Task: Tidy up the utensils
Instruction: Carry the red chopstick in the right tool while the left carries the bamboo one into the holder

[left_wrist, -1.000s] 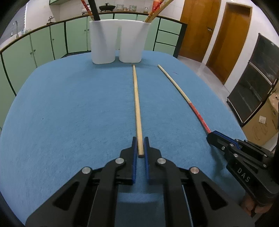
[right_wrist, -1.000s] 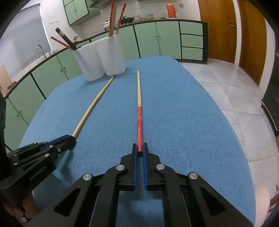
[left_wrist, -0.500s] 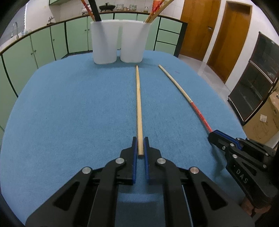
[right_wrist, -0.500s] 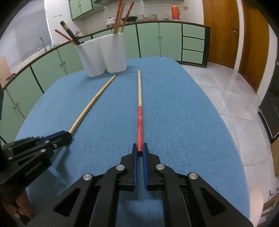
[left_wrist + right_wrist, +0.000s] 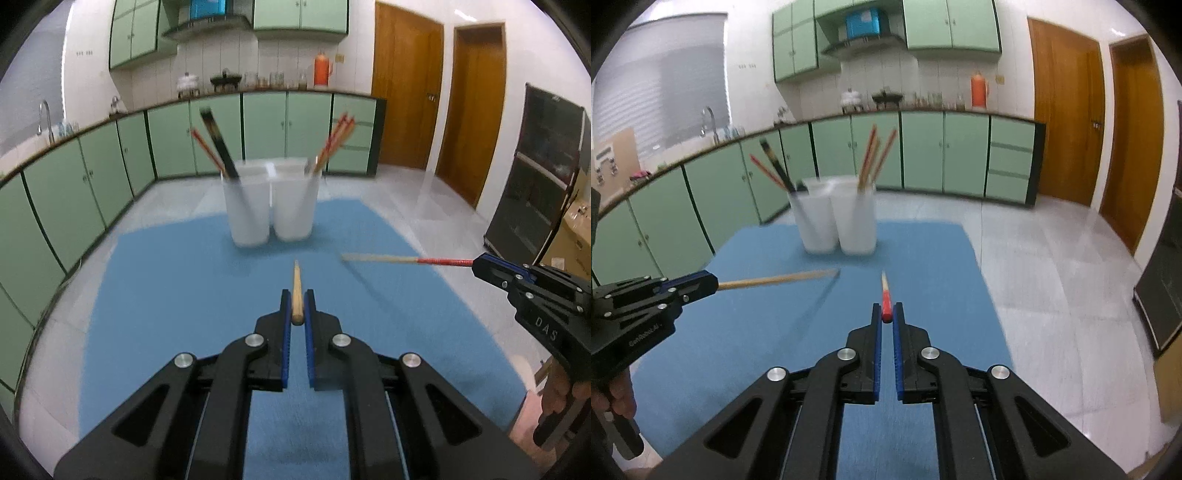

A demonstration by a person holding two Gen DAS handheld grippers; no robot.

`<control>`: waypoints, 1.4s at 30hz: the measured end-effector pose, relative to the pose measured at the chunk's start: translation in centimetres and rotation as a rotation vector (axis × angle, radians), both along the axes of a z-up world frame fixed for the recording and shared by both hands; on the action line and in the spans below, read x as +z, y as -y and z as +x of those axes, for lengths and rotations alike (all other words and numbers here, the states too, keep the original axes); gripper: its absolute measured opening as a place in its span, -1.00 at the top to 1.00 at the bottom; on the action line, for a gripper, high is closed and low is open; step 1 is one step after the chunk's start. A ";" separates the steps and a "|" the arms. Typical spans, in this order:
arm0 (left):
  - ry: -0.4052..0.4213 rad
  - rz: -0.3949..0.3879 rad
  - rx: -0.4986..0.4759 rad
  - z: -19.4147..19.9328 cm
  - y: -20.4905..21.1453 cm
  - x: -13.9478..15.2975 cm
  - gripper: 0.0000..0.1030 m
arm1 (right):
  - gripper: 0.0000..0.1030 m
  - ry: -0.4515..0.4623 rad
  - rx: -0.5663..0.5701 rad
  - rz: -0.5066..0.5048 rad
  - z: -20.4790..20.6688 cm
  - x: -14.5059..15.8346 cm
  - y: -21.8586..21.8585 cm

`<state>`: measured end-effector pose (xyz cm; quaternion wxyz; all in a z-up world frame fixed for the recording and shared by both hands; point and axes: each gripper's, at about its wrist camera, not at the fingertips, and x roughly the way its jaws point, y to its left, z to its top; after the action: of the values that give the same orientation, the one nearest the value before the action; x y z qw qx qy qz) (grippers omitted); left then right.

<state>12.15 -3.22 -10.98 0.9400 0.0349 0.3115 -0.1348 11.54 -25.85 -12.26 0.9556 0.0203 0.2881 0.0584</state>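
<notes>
My left gripper (image 5: 297,301) is shut on the thick end of a plain wooden chopstick (image 5: 296,291), held above the blue mat (image 5: 166,295) and pointing at two white holders (image 5: 271,203). My right gripper (image 5: 886,314) is shut on the red end of a red-and-wood chopstick (image 5: 885,295), also lifted off the mat. Each gripper shows in the other's view: the right gripper (image 5: 476,264) with the red-and-wood chopstick (image 5: 406,260), and the left gripper (image 5: 714,284) with the plain chopstick (image 5: 775,280). The white holders (image 5: 838,225) carry several chopsticks.
Green kitchen cabinets (image 5: 110,166) run along the back and left. Tiled floor (image 5: 1052,277) lies right of the mat, with wooden doors (image 5: 439,110) beyond. A dark cabinet (image 5: 535,184) and a cardboard box (image 5: 569,236) stand at the right.
Both grippers have risen, lifting their chopsticks off the mat. The chopsticks, which lay flat and long before, now hang in the air pointing toward the holders, and the holders look farther and lower.
</notes>
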 end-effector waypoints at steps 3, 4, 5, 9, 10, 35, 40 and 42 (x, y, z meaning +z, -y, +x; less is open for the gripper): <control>0.040 -0.016 -0.006 0.0 0.0 1.9 0.89 | 0.89 0.040 0.019 0.024 0.0 2.1 0.5; 0.050 -0.020 -0.007 0.1 0.1 2.5 0.89 | 0.89 0.053 0.028 0.035 0.1 2.8 0.6; 0.059 -0.024 -0.009 0.2 0.1 2.9 0.89 | 0.89 0.064 0.035 0.047 0.2 3.5 0.7; 0.083 -0.046 -0.019 0.5 0.0 4.4 0.89 | 0.89 0.089 0.063 0.093 0.8 5.4 0.8; 0.089 -0.053 -0.023 0.7 0.0 4.8 0.89 | 0.89 0.092 0.071 0.100 1.0 5.8 0.8; 0.354 -0.093 -0.019 4.4 0.3 14.3 0.89 | 0.89 0.286 0.188 0.083 6.8 15.5 -1.7; 0.433 -0.092 0.005 6.2 0.8 17.1 0.89 | 0.89 0.322 0.177 0.067 9.1 17.3 -2.4; 0.449 -0.087 0.014 7.4 1.1 17.5 0.89 | 0.89 0.327 0.172 0.061 10.2 17.7 -2.8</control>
<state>19.51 -4.28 6.57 0.9872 0.0211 0.0887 -0.1305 21.75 -23.05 5.44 0.9801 0.0145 0.1277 0.1511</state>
